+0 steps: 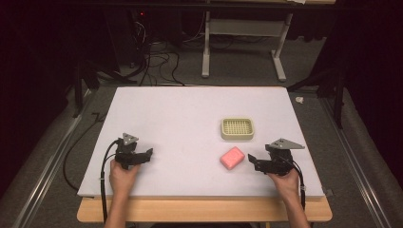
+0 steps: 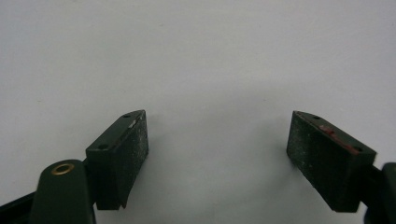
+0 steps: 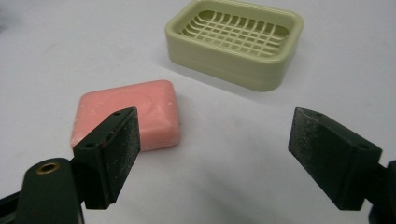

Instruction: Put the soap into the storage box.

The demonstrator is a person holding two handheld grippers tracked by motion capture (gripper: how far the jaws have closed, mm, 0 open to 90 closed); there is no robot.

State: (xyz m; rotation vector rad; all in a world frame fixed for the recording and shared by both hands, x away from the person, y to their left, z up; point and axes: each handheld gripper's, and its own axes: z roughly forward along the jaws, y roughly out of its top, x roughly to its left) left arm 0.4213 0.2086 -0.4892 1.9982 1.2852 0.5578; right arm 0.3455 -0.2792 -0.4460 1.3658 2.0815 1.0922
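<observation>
A pink soap bar (image 1: 233, 157) (image 3: 133, 114) lies flat on the white table (image 1: 180, 123). Just beyond it stands a pale green soap dish (image 1: 237, 128) (image 3: 236, 42) with a grid floor, nothing in it. My right gripper (image 1: 253, 161) (image 3: 215, 154) rests at the front right, open, its jaws wide apart; the soap sits just ahead of its left jaw, not between the two. My left gripper (image 1: 147, 156) (image 2: 217, 154) is held at the front left, open over bare table.
Both hands rest near the table's front edge (image 1: 204, 197). Behind the table are a white stand's legs (image 1: 242, 52) and tangled cables (image 1: 152, 61) on the floor. Dark rails run along both sides.
</observation>
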